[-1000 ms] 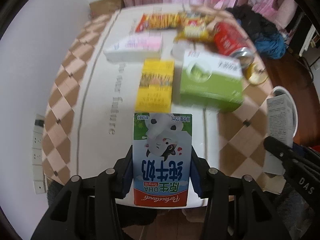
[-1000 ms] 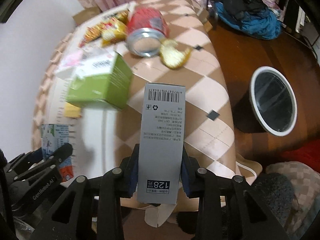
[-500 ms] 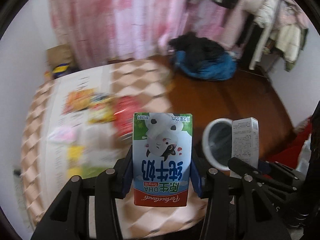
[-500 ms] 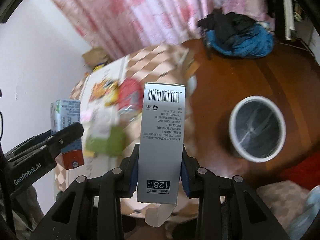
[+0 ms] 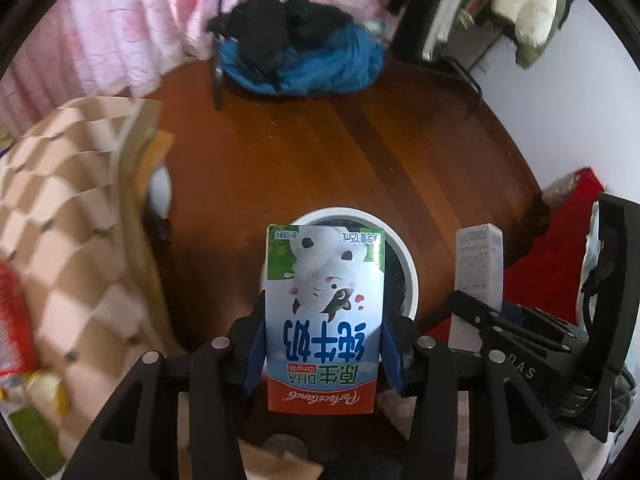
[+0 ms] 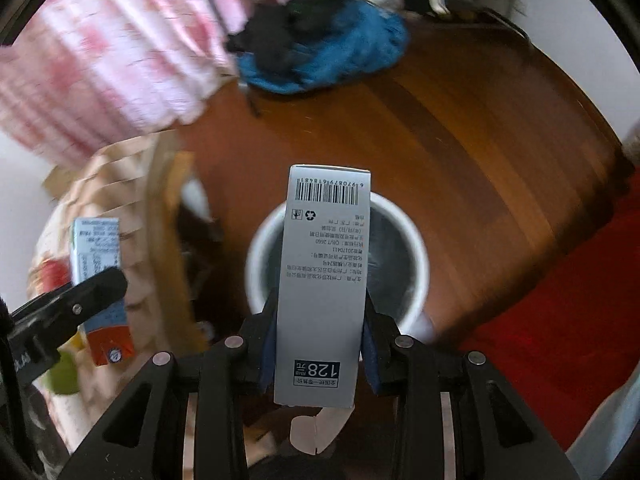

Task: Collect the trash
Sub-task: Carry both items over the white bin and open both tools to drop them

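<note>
My left gripper [image 5: 322, 344] is shut on a blue and white milk carton [image 5: 324, 312] with a cartoon cow, held above the near side of a white round trash bin [image 5: 404, 256] on the wooden floor. My right gripper [image 6: 318, 348] is shut on a tall grey box [image 6: 324, 280] with a barcode, held over the same bin [image 6: 416, 248]. The grey box [image 5: 478, 264] shows at the right of the left wrist view. The milk carton [image 6: 100, 280] shows at the left of the right wrist view.
The checkered table [image 5: 60, 220] with leftover packets stands to the left of the bin. A pile of blue and black clothes [image 5: 296, 52] lies on the floor beyond. A red rug [image 6: 560, 300] lies to the right. Pink curtains [image 6: 112, 52] hang behind.
Both grippers have swung right, away from the table, and now hold their boxes over the trash bin. Both grips are unchanged.
</note>
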